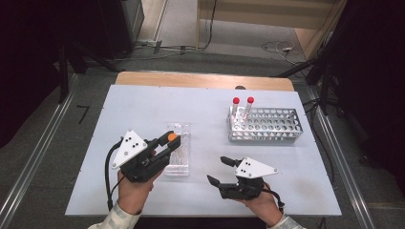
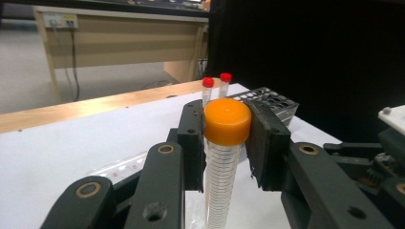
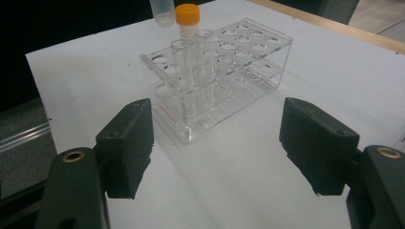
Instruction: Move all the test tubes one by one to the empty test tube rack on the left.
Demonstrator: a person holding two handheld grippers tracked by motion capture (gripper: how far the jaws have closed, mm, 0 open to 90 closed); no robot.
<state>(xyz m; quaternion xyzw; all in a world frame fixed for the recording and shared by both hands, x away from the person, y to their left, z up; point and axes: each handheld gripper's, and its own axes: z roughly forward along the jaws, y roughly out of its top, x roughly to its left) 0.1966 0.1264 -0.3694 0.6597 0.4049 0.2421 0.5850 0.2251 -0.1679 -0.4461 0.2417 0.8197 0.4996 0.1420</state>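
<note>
High view: my left gripper (image 1: pixel 165 145) pinches an orange-capped tube (image 1: pixel 171 140) by the cap, over the clear rack (image 1: pixel 177 164) mid-table. My right gripper (image 1: pixel 223 171) hovers with jaws spread, nothing between them, bare white table (image 1: pixel 143 105) on all sides, near edge close below my hand. Metal rack (image 1: pixel 265 126) with two red-capped tubes (image 1: pixel 242 107) sits well apart, far right. Left gripper view shows pads tight on the cap (image 2: pixel 227 120). Right gripper view shows the tube (image 3: pixel 188 57) standing in a clear rack (image 3: pixel 224 71) hole, front holes free.
</note>
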